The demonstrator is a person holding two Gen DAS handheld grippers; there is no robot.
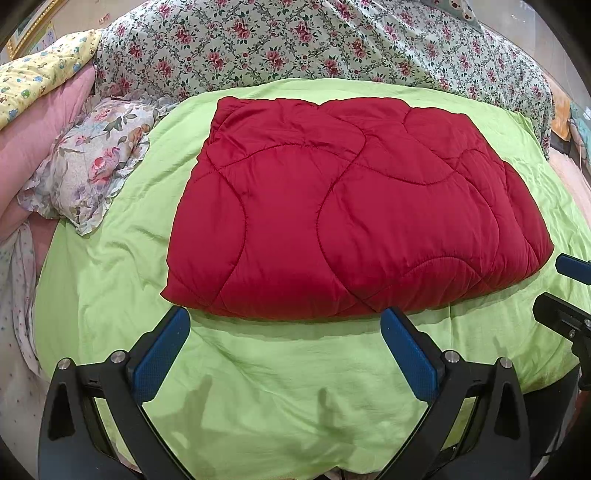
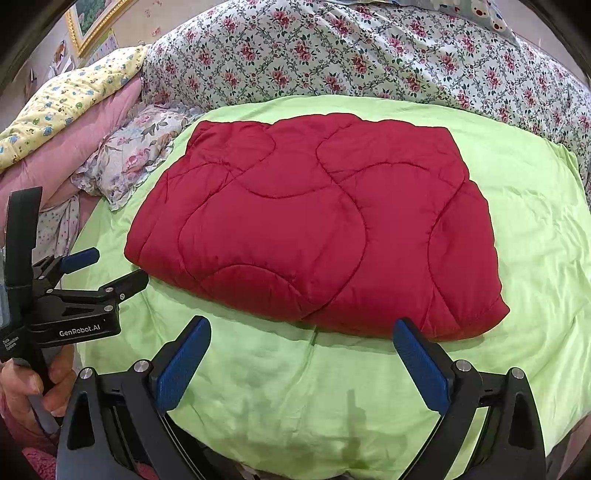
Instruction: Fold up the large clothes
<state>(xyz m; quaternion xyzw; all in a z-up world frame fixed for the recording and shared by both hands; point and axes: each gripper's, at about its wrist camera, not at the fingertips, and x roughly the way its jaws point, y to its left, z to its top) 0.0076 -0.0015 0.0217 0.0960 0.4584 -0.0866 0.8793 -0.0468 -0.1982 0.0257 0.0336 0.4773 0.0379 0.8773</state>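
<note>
A red quilted garment [image 1: 347, 210] lies folded into a thick rectangle on a green sheet [image 1: 280, 387]; it also shows in the right wrist view [image 2: 314, 225]. My left gripper [image 1: 286, 317] is open and empty, its blue pads just short of the garment's near edge. It also shows at the left of the right wrist view [image 2: 114, 264], held by a hand, jaws apart. My right gripper [image 2: 301, 328] is open and empty, just short of the garment's near right edge. Its fingers [image 1: 572, 267] show at the right edge of the left wrist view.
A floral quilt [image 1: 332, 40] is piled behind the green sheet [image 2: 295, 398]. A small floral pillow [image 1: 92, 162] and pink and yellow bedding [image 1: 40, 110] lie at the left. A framed picture [image 2: 92, 22] hangs at the far left.
</note>
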